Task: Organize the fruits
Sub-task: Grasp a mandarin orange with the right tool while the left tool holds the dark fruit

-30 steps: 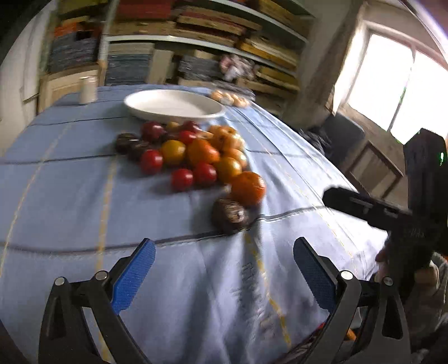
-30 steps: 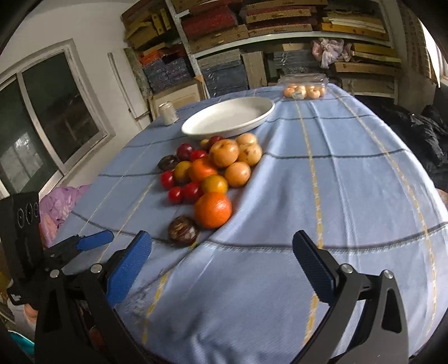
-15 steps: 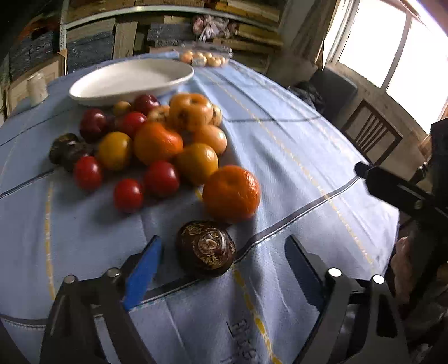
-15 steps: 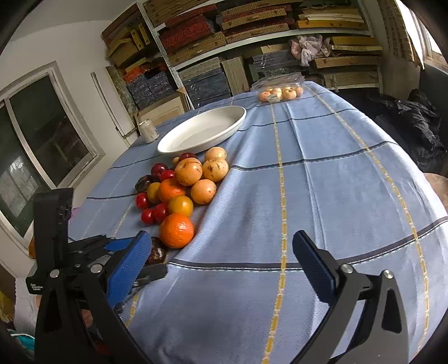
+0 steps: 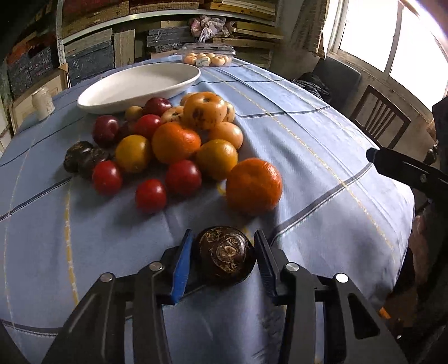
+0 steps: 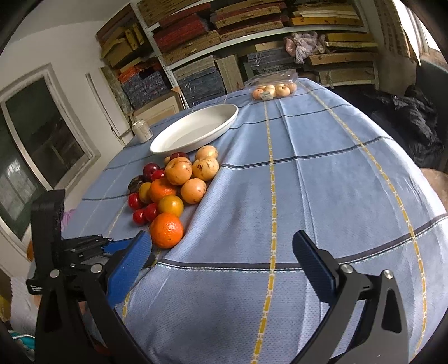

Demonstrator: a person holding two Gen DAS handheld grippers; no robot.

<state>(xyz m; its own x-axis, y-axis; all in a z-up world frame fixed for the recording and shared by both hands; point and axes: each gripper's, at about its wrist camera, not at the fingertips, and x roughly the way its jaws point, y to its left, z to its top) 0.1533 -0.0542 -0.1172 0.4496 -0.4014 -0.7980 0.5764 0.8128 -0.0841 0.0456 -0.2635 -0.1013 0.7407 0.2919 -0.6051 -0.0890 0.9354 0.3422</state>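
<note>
On blue tablecloth (image 5: pixel 308 156), left claw (image 5: pixel 222 252) pinches dark passion fruit (image 5: pixel 224 259); right claw (image 6: pixel 224 257) gapes, holding nothing.

- Daylight is pouring in through the window (image 5: pixel 397 42) at the upper right of the left wrist view, blowing its panes out to white.
- The tablecloth (image 5: pixel 294 140) is catching that light evenly, while the shelves (image 5: pixel 168 25) behind are sitting in dimness.
- Soft shadows are falling on the fruits' near-left sides.
- Fisheye distortion is bending both views, with black vignetting darkening the corners.
- Slight blur is softening the orange (image 5: pixel 253 186).
</note>
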